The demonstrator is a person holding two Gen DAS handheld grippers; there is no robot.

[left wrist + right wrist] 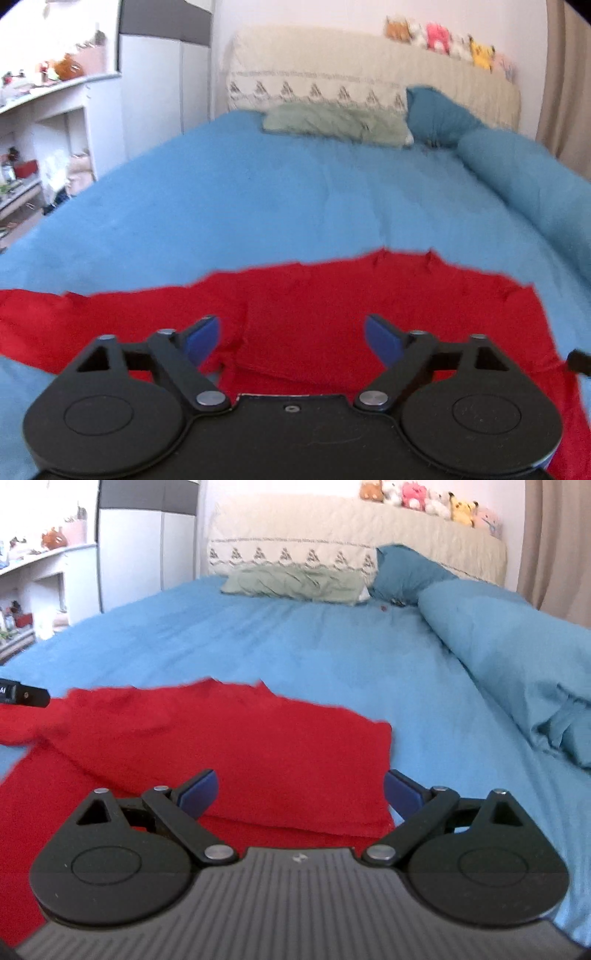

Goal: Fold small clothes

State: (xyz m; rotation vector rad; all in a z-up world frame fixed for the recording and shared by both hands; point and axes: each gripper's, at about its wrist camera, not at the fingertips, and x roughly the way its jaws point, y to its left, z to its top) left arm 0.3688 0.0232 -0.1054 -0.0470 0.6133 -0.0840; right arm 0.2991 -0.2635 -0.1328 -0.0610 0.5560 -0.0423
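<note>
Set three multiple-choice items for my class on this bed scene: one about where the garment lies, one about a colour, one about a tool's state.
1. Where does the red garment lie?
A. on the blue bedspread
B. on the shelf
C. on the green pillow

2. What colour are the tool pads?
A. yellow
B. blue
C. white

3. How is the left tool set?
A. shut on the garment
B. shut on a pillow
C. open, holding nothing

Answers: 1 A, the garment is spread flat on the bedspread; 2 B, both views show blue pads; 3 C, its jaws stand wide apart above the cloth.
</note>
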